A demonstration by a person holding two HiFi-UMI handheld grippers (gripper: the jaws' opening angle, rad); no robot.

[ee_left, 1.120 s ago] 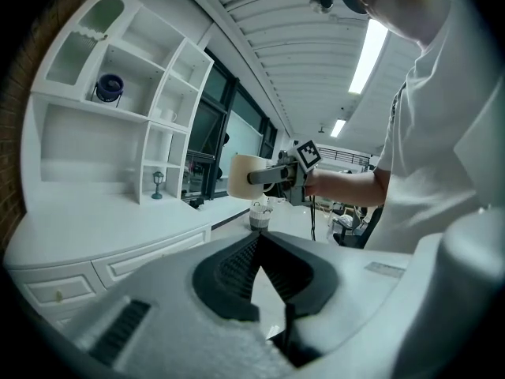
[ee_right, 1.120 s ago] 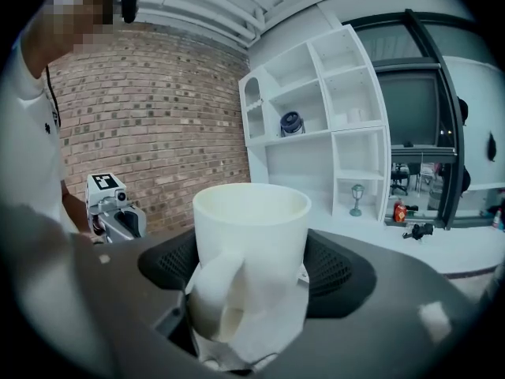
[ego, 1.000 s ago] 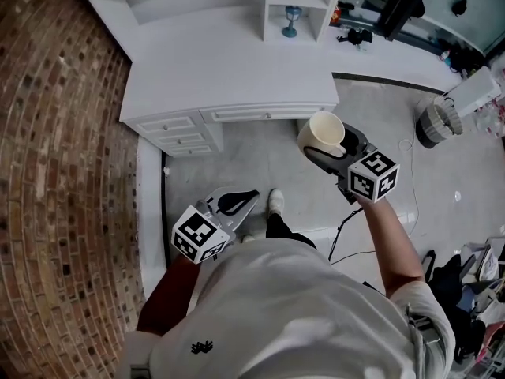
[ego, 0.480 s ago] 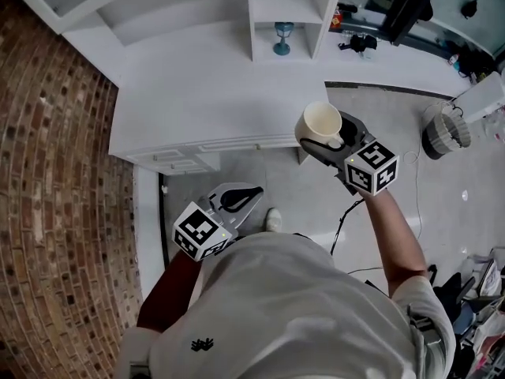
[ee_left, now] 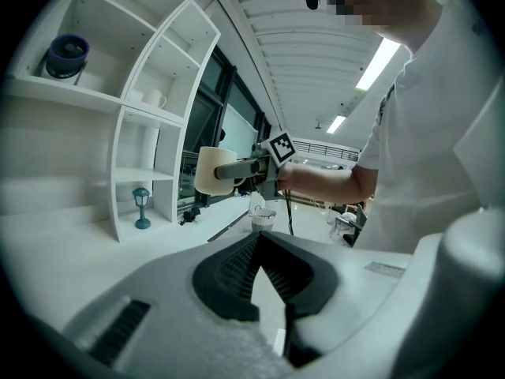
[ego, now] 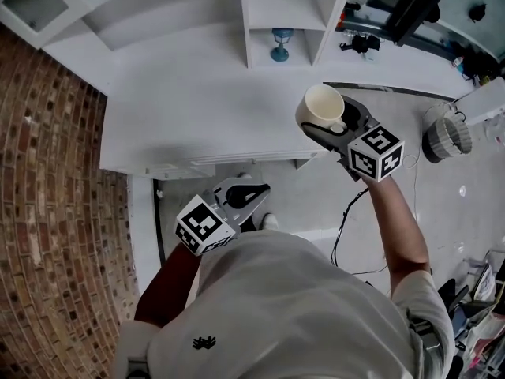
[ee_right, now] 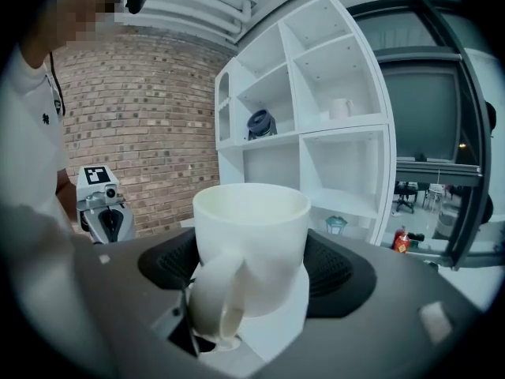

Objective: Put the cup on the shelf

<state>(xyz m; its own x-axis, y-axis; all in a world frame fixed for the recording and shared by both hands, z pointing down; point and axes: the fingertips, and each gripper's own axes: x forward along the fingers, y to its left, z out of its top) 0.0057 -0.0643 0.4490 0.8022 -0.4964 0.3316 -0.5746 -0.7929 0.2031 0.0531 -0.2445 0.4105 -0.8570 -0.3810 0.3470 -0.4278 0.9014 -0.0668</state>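
A cream-white cup with a handle sits between the jaws of my right gripper, which is shut on it above the front right corner of the white desk. In the right gripper view the cup stands upright, handle toward the camera, with the white shelf unit beyond it. That shelf unit stands at the back of the desk. My left gripper hangs low near the desk's front edge, jaws shut on nothing. From the left gripper view the held cup shows at mid height.
The shelf compartments hold a blue bowl-like thing, a small white cup and a teal lantern ornament. A brick wall runs along the left. A grey bin and a cable lie on the floor at right.
The person has stepped closer to the desk, which now reaches under both grippers. The right gripper carried the cup forward over the desk's corner. The left gripper stayed shut.
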